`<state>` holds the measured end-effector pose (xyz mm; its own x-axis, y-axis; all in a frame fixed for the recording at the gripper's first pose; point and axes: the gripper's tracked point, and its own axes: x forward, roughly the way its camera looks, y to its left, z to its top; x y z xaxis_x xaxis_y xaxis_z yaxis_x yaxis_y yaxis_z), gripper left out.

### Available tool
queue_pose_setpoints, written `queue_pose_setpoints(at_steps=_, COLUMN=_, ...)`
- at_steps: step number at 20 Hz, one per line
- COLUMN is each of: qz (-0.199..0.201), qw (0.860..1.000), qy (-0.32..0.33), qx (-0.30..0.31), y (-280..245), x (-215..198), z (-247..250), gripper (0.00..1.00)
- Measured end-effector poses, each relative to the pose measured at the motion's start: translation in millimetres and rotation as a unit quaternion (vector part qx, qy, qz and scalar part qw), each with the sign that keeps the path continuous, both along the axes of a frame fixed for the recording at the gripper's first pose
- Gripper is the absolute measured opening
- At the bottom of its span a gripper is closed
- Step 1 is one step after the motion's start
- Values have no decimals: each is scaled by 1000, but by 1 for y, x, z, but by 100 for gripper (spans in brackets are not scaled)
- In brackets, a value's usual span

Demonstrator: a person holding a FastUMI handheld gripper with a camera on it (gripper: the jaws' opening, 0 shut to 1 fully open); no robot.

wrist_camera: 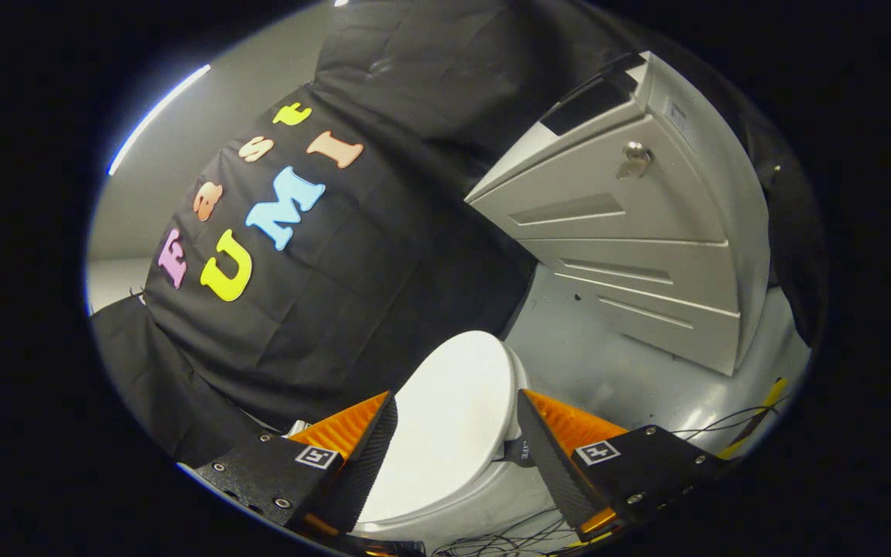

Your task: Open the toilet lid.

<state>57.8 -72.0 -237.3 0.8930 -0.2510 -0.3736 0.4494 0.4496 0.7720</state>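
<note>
While the toilet lid (449,418) lies closed on the bowl, no part of the task is done.
Gripper (457,406) jaws stand wide apart, holding nothing; lid seen between the fingers, drawer cabinet (631,232) at 2 o'clock; approach, catch and lift all remain.

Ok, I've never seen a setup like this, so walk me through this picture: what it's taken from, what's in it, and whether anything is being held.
The picture comes from a fisheye camera riding on a hand-held gripper, looking forward along its two fingers, the wedge shapes at the bottom. They stand open and hold nothing. Between and just beyond them is a white toilet with its lid closed. Past the toilet stands a grey drawer cabinet with a lock on its top drawer, on a grey floor. Thin cables trail across the floor near the fingers. Black cloth forms the booth wall behind.
</note>
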Motion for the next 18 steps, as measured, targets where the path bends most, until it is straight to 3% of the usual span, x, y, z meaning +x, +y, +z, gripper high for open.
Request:
queue_pose_setpoints(at_steps=7, qz=-34, qw=996, qy=25, qx=77, y=2, x=-12, z=-48, gripper=95)
queue_pose_setpoints(at_steps=14, qz=-13, qw=989, qy=64, qx=131, y=22, x=13, z=-79, gripper=94)
queue_pose_setpoints(at_steps=18, qz=-26, qw=985, qy=62, qx=161, y=26, x=11, z=-90, gripper=80)
